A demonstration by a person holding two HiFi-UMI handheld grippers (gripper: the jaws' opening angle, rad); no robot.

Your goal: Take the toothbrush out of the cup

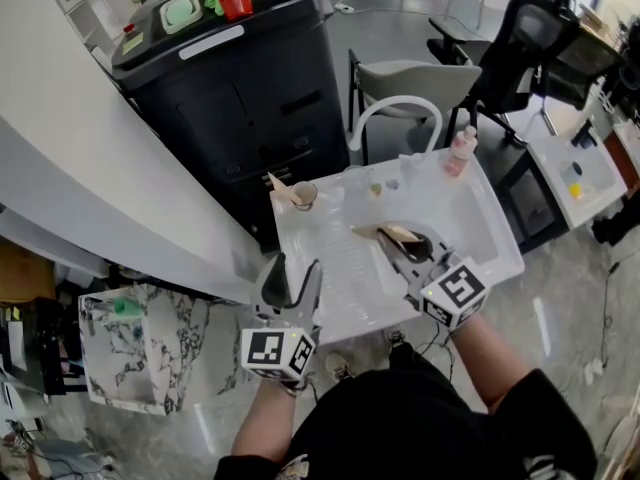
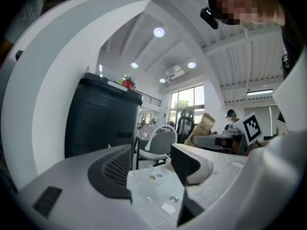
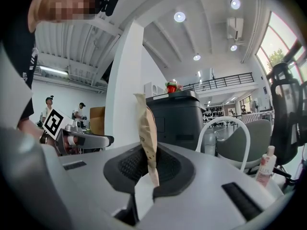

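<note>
A flat tan paper packet, apparently a wrapped toothbrush, lies level above the white basin top. My right gripper is shut on it. In the right gripper view the packet stands up from between the jaws of that gripper. A small cup stands at the basin top's far left corner with a tan stick poking out of it. My left gripper hangs open and empty over the near left edge. In the left gripper view the open gripper frames a clear glass.
A clear glass, small items and a pink bottle line the far edge under a white arched faucet. A black cabinet stands behind, a grey chair and a black office chair to the right, and a marble-patterned box on the left.
</note>
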